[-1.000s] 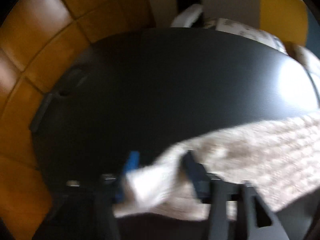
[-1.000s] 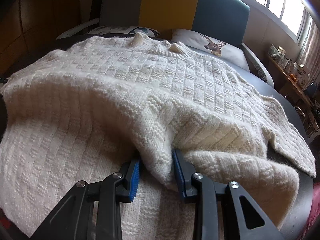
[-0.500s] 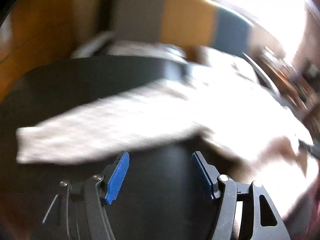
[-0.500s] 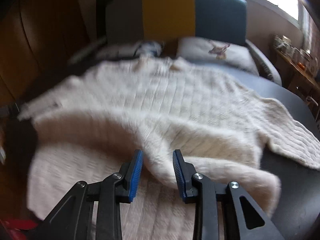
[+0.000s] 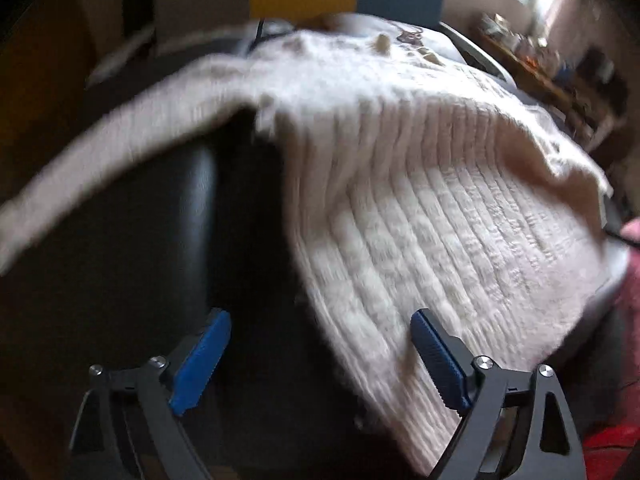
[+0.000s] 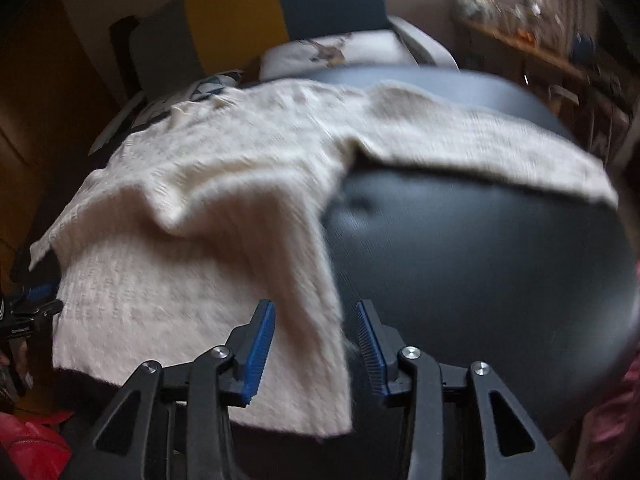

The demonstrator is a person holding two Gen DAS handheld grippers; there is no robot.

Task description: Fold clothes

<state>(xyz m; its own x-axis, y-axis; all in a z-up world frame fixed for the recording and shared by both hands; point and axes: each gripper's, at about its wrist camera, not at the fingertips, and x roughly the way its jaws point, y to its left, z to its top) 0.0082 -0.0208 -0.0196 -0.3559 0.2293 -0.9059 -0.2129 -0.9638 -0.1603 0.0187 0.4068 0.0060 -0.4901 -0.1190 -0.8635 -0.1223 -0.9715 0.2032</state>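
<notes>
A cream, chunky-knit wool sweater [image 6: 192, 216] lies spread across the dark round counter [image 6: 480, 264]. Its body covers the side of the counter away from the bare patch, and its hem is turned up onto the body in a loose, rumpled fold. One sleeve [image 6: 480, 148] stretches flat across the counter's far part; the other sleeve [image 5: 112, 152] runs out the opposite way.

The left gripper [image 5: 320, 364] has its blue-padded fingers [image 5: 200, 364] spread wide, with nothing between them, just beside the sweater's edge. The right gripper [image 6: 316, 348] is also released; its fingers [image 6: 260, 348] stand apart above the sweater's near corner without pinching it.

As for progress, the sweater is partly folded at best. One turn of the lower body shows, untidy and uneven, while both sleeves lie out unfolded. Judging by that, the sleeves would need bringing in over the body, and the body doubling into a compact stack. Motion blur hides finer detail.
</notes>
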